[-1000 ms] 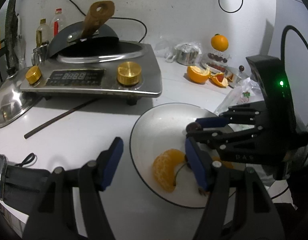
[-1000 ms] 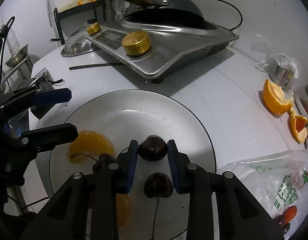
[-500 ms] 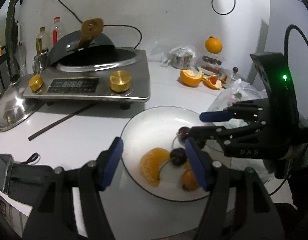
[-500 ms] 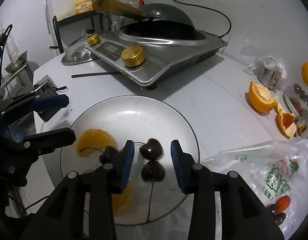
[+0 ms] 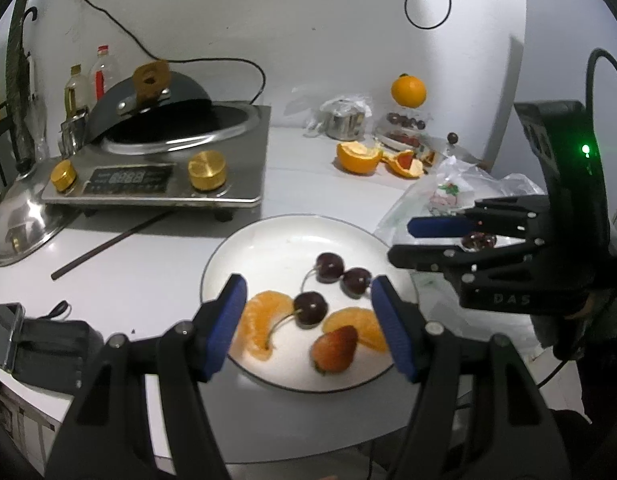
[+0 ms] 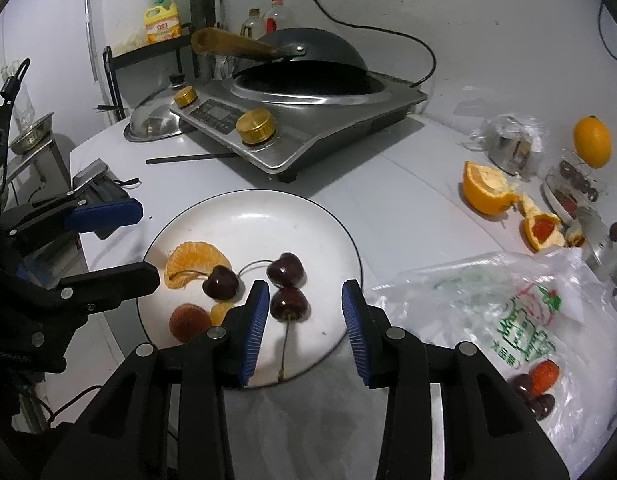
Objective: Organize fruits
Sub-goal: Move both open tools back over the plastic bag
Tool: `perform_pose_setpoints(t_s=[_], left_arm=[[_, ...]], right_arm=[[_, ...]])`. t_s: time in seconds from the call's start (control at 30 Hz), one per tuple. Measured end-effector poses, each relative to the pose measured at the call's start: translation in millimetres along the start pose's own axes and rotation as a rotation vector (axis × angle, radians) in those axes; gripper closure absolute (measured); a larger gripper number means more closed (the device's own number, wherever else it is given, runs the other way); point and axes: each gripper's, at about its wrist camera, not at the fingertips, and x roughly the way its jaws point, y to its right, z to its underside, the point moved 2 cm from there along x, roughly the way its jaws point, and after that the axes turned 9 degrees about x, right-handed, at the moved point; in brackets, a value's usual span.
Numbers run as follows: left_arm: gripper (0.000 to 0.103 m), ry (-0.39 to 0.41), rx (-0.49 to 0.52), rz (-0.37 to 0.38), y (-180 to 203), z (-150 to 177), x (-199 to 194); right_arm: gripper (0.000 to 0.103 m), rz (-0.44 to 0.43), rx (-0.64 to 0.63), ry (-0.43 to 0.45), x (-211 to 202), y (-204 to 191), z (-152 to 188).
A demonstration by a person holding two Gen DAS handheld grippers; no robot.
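A white plate holds three dark cherries, two orange segments and a strawberry. My left gripper hovers open over the plate's near side with nothing between its fingers. My right gripper hangs open above the plate's right part. Two cherries lie on the plate below its pads, untouched. A plastic bag to the right holds another strawberry and more cherries.
An induction cooker with a dark wok stands behind the plate, and a chopstick lies in front of it. Orange peel, a whole orange and a steel cup sit at the back right. A metal lid rests at the left.
My right gripper has let go of a cherry, which now lies on the plate. Both grippers have drawn back and up, so more of the plate and its fruit shows.
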Motion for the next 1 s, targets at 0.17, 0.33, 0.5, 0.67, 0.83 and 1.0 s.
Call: perform_pose_setpoints(t_s=[0.17, 0.33, 0.5, 0.67, 0.83, 1.0], left_arm=[[0.037, -0.004, -0.006, 0.011, 13.0, -4.7, -0.8], [0.024, 0.002, -0.023, 0.021, 25.3, -9.2, -0.4], [0.024, 0.004, -0.017, 0.028, 41.2, -14.7, 0.0], [0.023, -0.006, -0.031, 0.033, 55.2, -19.3, 3.2], [0.023, -0.02, -0.013, 0.025, 71.6, -24.2, 7.9], [0.023, -0.036, -0.006, 0.033, 87.1, -29.5, 13.9]], right_arm=[[0.063, 0.015, 0.021, 0.017, -14.7, 10.6, 7.4], [0.063, 0.028, 0.046, 0.038, -30.5, 22.6, 14.3], [0.063, 0.043, 0.071, 0.06, -47.2, 35.4, 22.5], [0.063, 0.056, 0.097, 0.079, -62.7, 49.3, 31.7], [0.063, 0.064, 0.123, 0.098, -77.4, 63.9, 41.2], [0.063, 0.073, 0.148, 0.109, -87.8, 81.7, 51.7]])
